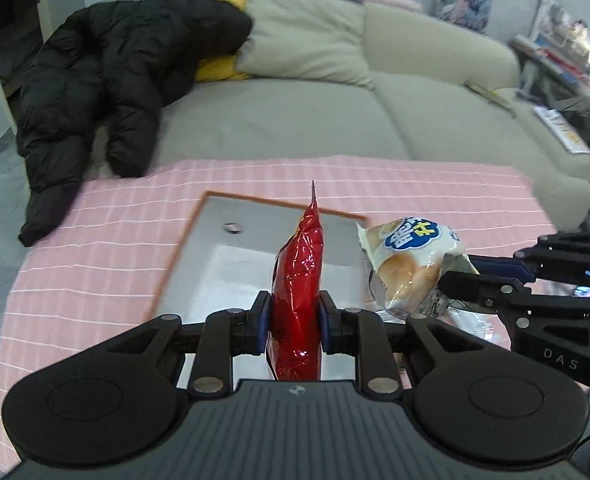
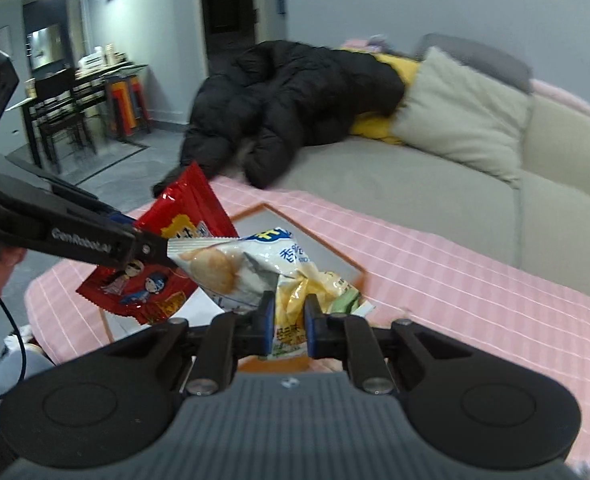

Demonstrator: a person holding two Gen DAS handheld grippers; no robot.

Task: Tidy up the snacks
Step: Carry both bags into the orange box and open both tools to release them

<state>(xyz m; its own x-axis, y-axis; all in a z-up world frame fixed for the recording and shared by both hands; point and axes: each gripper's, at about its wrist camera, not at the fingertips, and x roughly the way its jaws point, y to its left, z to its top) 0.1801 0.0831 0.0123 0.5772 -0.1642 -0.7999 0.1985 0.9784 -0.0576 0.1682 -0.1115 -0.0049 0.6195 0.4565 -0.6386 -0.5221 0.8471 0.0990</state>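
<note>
**Both grippers holding snack packets over the tray**

Your sofa (image 1: 279, 120) fills the upper half of the left wrist view, with a black coat (image 1: 107, 92) at upper left. Below it the bench under a pink checked cloth (image 1: 95, 248) carries a grey tray (image 1: 231, 256) at frame centre. Your left gripper (image 1: 294, 322) has its jaws closed on a red packet (image 1: 299, 280), held edge-up above the tray. Your right gripper (image 2: 289, 322) has its jaws clamped on a white bun packet (image 2: 235, 268), just beside the red one, lower centre.
</note>
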